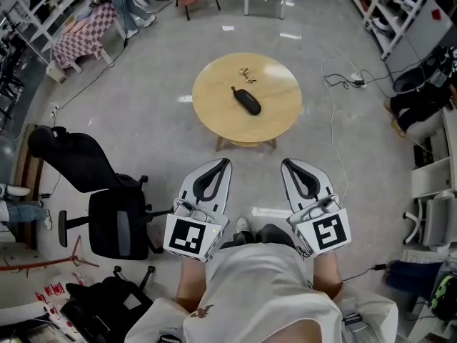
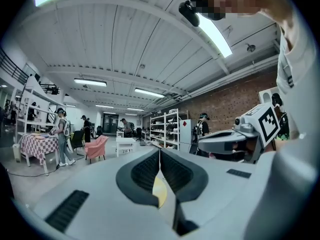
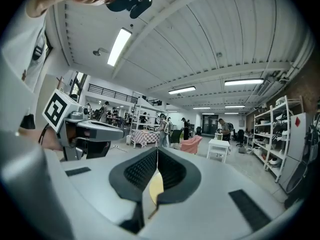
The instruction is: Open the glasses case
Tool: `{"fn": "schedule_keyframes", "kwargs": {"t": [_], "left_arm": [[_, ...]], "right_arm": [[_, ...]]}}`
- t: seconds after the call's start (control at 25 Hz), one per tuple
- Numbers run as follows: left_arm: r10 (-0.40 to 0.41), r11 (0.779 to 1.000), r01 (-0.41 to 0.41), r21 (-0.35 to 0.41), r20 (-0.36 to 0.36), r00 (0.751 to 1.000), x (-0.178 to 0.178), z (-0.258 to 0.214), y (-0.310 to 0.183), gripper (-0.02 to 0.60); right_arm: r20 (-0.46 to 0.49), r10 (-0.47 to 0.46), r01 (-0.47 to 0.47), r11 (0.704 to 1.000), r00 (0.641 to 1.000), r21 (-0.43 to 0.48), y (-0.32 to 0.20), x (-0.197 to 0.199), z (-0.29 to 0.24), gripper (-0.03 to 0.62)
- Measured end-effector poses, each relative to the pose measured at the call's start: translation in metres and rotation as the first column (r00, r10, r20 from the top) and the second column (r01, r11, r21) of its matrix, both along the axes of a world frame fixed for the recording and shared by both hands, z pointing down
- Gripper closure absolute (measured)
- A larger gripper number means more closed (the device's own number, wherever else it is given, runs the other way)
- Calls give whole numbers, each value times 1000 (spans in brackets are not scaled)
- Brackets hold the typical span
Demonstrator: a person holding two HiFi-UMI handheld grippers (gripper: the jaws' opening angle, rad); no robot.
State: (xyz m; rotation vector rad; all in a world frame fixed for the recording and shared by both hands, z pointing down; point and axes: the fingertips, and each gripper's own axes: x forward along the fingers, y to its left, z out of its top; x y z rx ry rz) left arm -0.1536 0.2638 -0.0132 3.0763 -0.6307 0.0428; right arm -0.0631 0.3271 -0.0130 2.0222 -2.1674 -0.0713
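Observation:
A black glasses case (image 1: 247, 101) lies shut near the middle of a round wooden table (image 1: 214, 102) in the head view, well ahead of both grippers. A small pair of glasses (image 1: 247, 73) lies just beyond it. My left gripper (image 1: 225, 163) is held level and shut, with nothing between its jaws. Beside it, my right gripper (image 1: 286, 163) is also shut and empty. Both stand short of the table's near edge. In the left gripper view the jaws (image 2: 159, 151) meet at the tips; in the right gripper view the jaws (image 3: 157, 150) do the same. A sliver of the yellow tabletop shows through each pair.
A black office chair (image 1: 107, 213) stands at the left, close to my left gripper. White cables (image 1: 335, 84) trail over the floor right of the table. Shelving (image 1: 400, 6) lines the far right, and a checked-cloth table (image 1: 82, 34) sits far left. People stand in the distance.

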Motion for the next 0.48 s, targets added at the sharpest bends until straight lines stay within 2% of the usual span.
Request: {"fn": "schedule_keyframes", "kwargs": {"t": [0.48], "left_arm": [[5,1000,-4,-27,11,1000,38,11,-38,558]], "right_arm": [[8,15,-15,1000,1000,-23,-36,39,9,572]]}}
